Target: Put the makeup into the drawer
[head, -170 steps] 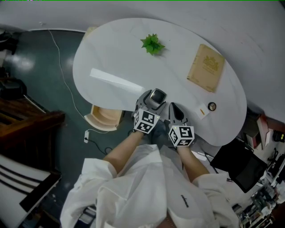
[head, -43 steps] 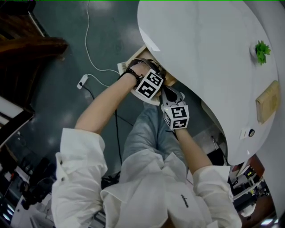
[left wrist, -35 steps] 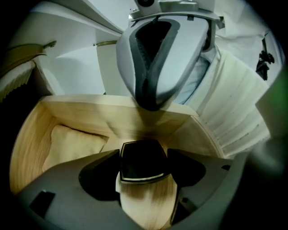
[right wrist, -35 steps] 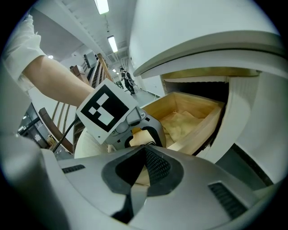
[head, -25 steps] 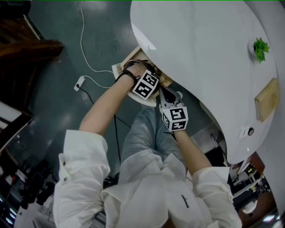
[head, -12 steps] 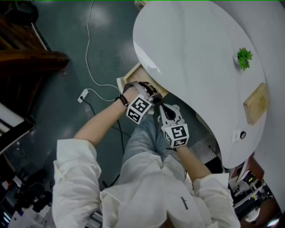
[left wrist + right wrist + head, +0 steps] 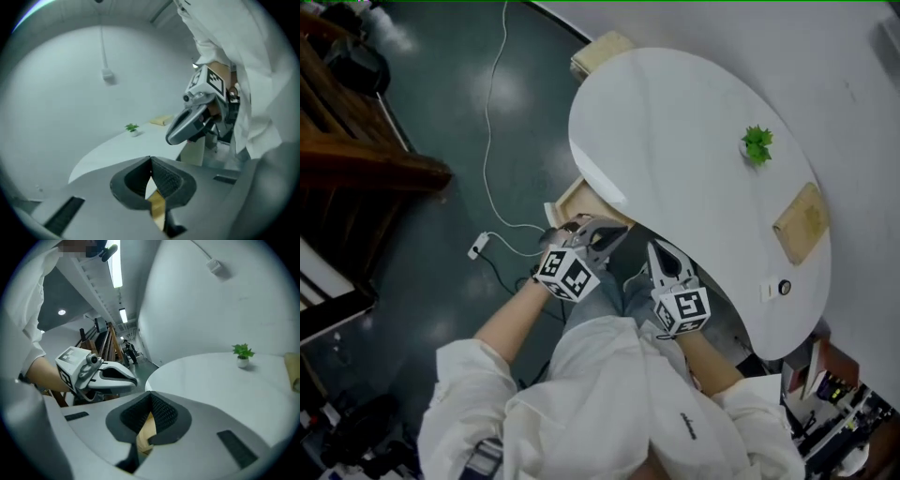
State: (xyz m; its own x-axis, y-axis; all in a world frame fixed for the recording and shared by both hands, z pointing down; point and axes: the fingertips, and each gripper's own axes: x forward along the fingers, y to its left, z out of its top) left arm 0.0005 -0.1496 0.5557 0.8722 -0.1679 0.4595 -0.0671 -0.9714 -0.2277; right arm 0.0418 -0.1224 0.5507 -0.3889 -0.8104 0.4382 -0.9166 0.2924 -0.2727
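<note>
Backing off from the table (image 7: pixel 675 141), leaving the drawer (image 7: pixel 572 201) open. Raising both grippers clear of it, down there a second ago. Just closing the left gripper (image 7: pixel 151 160) on nothing; holding the right gripper (image 7: pixel 150 395) pressed together, empty. Still leaving makeup (image 7: pixel 784 288) on the table by the book (image 7: pixel 800 222), probably fetching it next.

No words or numbers can be read. A small dark print (image 7: pixel 689 422) on the person's white shirt (image 7: pixel 609 412) is too small to make out. The marker cubes of the left gripper (image 7: pixel 614 230) and the right gripper (image 7: pixel 657 247) carry only black-and-white square patterns.
</note>
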